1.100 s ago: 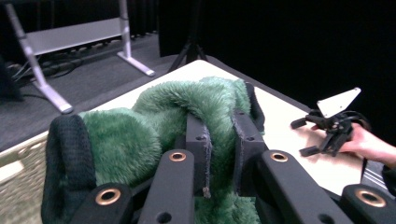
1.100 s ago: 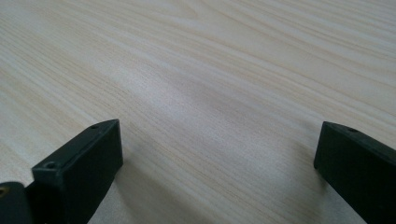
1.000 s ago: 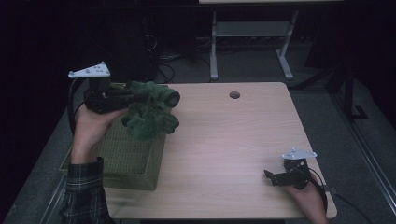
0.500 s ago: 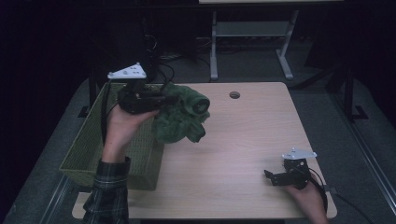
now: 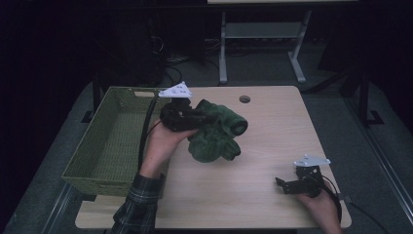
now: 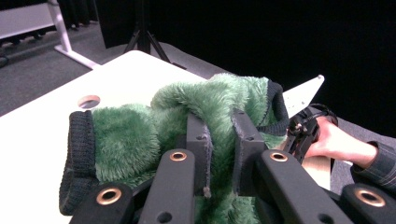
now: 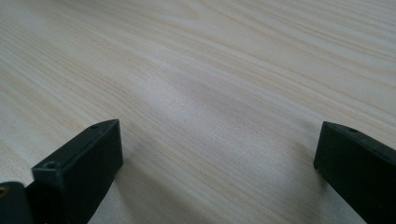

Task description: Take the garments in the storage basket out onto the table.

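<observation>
A fuzzy green garment (image 5: 216, 134) with dark knit cuffs hangs bunched over the middle of the wooden table (image 5: 272, 136). My left gripper (image 5: 195, 118) is shut on a fold of it, just right of the basket. In the left gripper view the two black jaws pinch the green garment (image 6: 140, 135) between them, my left gripper (image 6: 222, 140) pointing toward the far hand. My right gripper (image 5: 285, 185) rests low at the table's front right corner. Its jaws stand wide apart over bare wood, my right gripper (image 7: 219, 154) holding nothing.
A green woven basket (image 5: 114, 141) sits on the table's left side, partly over the edge. A round cable hole (image 5: 244, 99) lies near the back edge. Behind the table stand a metal frame (image 5: 258, 39) and cables on a dark floor.
My left gripper carried the green garment from above the basket rightward and a little lower, out over the table's middle. The right gripper has stayed put.
</observation>
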Motion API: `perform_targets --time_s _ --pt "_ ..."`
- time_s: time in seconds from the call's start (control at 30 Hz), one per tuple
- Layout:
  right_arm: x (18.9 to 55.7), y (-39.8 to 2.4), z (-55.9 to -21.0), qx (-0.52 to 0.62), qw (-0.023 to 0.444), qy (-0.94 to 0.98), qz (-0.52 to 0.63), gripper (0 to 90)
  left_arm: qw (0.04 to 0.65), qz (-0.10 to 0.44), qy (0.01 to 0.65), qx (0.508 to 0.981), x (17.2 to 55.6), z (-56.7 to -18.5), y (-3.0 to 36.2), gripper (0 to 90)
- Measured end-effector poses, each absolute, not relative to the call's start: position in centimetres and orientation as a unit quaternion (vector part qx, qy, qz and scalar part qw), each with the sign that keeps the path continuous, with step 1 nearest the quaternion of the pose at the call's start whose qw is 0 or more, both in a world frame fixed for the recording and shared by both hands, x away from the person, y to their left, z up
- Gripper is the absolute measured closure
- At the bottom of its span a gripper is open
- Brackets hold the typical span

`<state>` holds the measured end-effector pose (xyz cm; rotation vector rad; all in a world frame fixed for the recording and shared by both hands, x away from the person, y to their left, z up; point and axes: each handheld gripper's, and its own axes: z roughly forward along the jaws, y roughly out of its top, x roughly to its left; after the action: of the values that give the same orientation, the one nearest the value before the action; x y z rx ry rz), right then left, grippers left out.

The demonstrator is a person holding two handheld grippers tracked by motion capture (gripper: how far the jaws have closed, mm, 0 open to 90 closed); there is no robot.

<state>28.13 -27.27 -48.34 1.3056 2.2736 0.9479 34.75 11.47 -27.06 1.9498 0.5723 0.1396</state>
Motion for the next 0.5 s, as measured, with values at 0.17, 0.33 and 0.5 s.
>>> perform_targets --time_s 0.17,0.33,0.5 --pt "28.1 -27.3 -48.3 0.461 0.176 0.803 0.335 0.9 0.527 0.049 0.238 0.815 34.2 -28.6 9.8 79.8" --pt "28.1 -27.3 -48.3 0.461 0.176 0.803 0.335 0.9 0.532 0.034 0.241 0.811 33.9 -30.2 8.3 79.9" --pt "28.1 -27.3 -48.3 0.461 0.176 0.803 0.335 0.9 0.527 0.027 0.247 0.813 33.5 -32.4 6.3 79.8"
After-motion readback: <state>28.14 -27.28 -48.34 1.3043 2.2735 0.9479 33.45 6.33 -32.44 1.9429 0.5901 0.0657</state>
